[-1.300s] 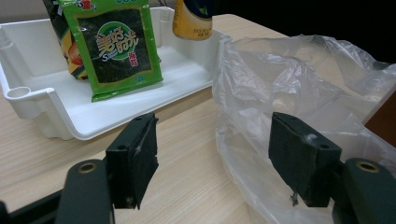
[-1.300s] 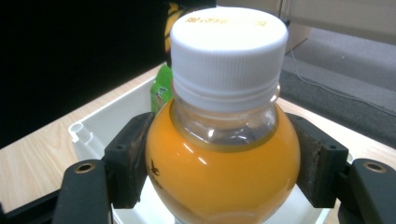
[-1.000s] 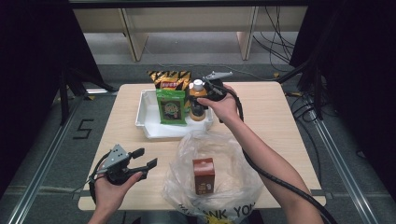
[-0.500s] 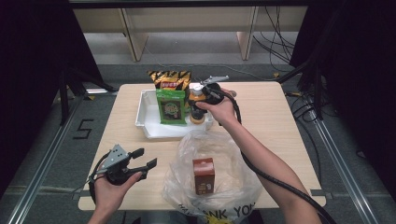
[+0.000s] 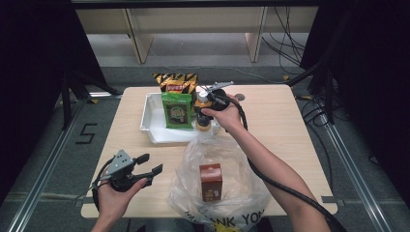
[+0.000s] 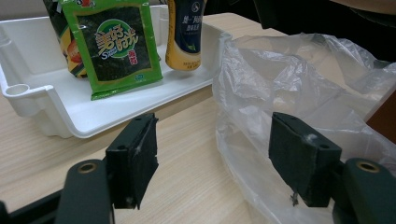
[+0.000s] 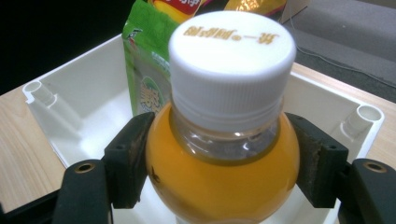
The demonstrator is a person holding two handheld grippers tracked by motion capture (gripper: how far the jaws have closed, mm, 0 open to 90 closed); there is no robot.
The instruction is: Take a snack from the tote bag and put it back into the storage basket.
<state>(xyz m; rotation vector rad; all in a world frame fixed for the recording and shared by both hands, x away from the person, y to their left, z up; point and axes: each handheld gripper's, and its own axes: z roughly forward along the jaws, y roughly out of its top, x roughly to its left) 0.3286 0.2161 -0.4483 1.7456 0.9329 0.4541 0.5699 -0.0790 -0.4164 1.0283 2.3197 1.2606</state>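
Right gripper pads clamp orange juice bottle shoulder in white tray, far tabletop edge; lift straight, clear rim. Left gripper jaws spread, empty, beside plastic bag.

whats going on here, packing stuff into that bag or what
Looks like it. A person works at a table with a gripper in each hand. The right gripper has its jaws around the shoulder of an orange juice bottle standing in the white tray. The left gripper waits open beside a clear plastic bag that already holds a brown carton.
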